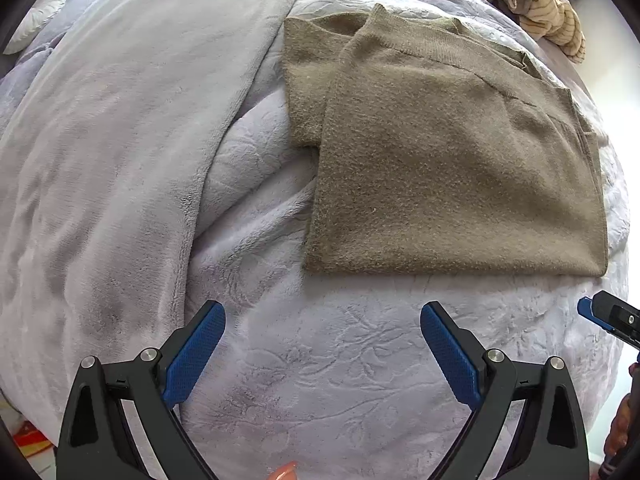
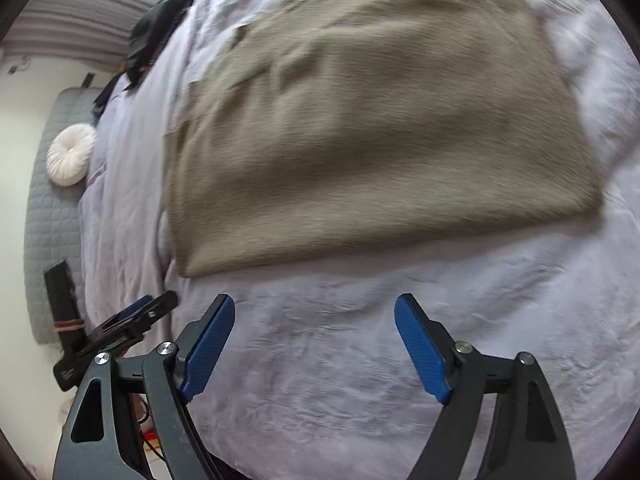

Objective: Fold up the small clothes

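Note:
A tan knitted sweater (image 1: 452, 160) lies flat on the lilac bed cover, folded in on itself with a sleeve laid across its left side. It also shows in the right wrist view (image 2: 380, 128), blurred. My left gripper (image 1: 323, 312) is open and empty, hovering over bare cover just short of the sweater's near hem. My right gripper (image 2: 314, 304) is open and empty, also just short of the near hem. The right gripper's tip shows at the right edge of the left wrist view (image 1: 608, 316). The left gripper shows at the lower left of the right wrist view (image 2: 132, 320).
A lilac fleece blanket (image 1: 120, 152) lies bunched to the left of the sweater. A striped cream garment (image 1: 536, 4) is heaped at the far right. A round white cushion (image 2: 72, 156) and dark clothes (image 2: 160, 28) lie at the far left by the grey headboard (image 2: 48, 216).

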